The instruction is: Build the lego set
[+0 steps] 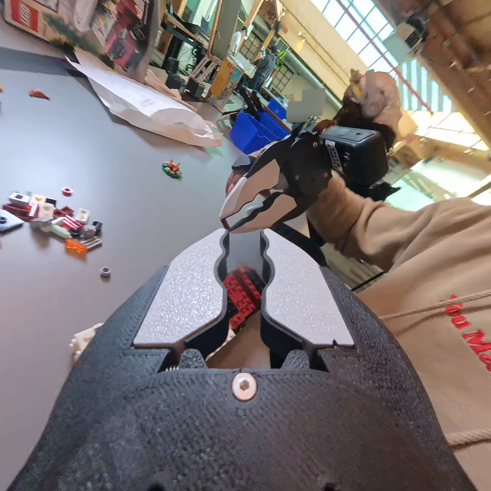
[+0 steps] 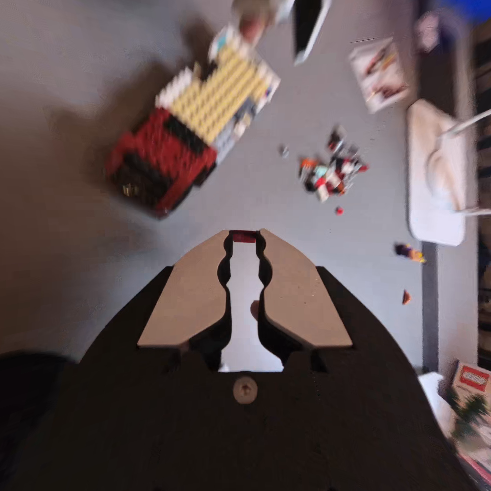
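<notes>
L tool: left tool (image 1: 243, 233) is standing part open, nothing between its pads; tips are sitting just beside the right tool's tips, above the grey bench (image 1: 132, 212).
R tool: right tool (image 2: 244, 233) is pinching a small dark-red plastic brick piece (image 2: 244, 236) at its tips, both pads pressing on it; piece is hanging above the bench, clear of the surface.
Model: red, black and tan brick-built block (image 2: 191, 127) is sitting on the bench beyond the R tool, blurred.
Loose bits: pile of small mixed-colour bricks (image 1: 53, 220) is lying apart from the model, toward the bench's far side.
Paper: crumpled white paper bag (image 1: 148, 109) is lying by the far bench edge.
</notes>
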`<state>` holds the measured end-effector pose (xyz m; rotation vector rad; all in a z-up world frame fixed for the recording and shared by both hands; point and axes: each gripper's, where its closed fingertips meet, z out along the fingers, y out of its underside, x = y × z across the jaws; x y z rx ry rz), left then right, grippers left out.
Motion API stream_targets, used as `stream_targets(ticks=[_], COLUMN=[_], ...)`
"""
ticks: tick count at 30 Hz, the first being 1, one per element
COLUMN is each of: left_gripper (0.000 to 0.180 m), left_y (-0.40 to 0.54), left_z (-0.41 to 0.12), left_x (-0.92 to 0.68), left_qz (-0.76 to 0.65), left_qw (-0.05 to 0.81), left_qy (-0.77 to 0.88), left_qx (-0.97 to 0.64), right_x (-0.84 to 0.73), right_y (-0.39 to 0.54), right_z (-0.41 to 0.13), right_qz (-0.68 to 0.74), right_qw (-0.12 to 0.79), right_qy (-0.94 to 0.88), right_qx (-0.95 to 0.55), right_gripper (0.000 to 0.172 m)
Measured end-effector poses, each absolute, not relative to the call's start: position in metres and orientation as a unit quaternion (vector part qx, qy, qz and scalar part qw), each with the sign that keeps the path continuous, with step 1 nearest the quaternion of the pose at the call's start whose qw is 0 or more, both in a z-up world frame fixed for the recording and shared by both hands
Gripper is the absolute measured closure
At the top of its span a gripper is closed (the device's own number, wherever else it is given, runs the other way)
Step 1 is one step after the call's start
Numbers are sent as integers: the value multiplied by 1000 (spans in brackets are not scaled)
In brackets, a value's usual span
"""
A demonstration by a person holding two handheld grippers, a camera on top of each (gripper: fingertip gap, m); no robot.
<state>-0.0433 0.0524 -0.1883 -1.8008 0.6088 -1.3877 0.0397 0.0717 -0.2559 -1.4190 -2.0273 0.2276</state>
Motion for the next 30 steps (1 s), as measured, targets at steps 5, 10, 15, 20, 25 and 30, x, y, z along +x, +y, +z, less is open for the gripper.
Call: stream_targets(ticks=[5, 10, 15, 20, 25, 30], left_gripper=[162, 165, 164, 164, 164, 165], left_y=[60, 63, 60, 60, 59, 59], left_z=[-202, -216, -220, -219, -214, -213], left_x=[-54, -55, -52, -53, -53, -52], left_qz=[-472, -416, -402, -408, -406, -408], left_qw=[424, 439, 438, 438, 446, 446], left_qy=[267, 300, 319, 317, 318, 318], left_qx=[-725, -738, -738, -735, -732, -730], right_x=[89, 97, 92, 84, 70, 82], right_y=[84, 89, 90, 77, 64, 74], right_z=[-289, -304, -304, -295, -272, -273], right_qz=[-112, -226, -251, -173, 64, 207], right_qw=[73, -25, -39, 21, 149, 217], right_qy=[-900, -945, -949, -942, -834, -645], right_qx=[-415, -235, -184, -286, -528, -703], right_gripper=[155, 155, 155, 132, 125, 138])
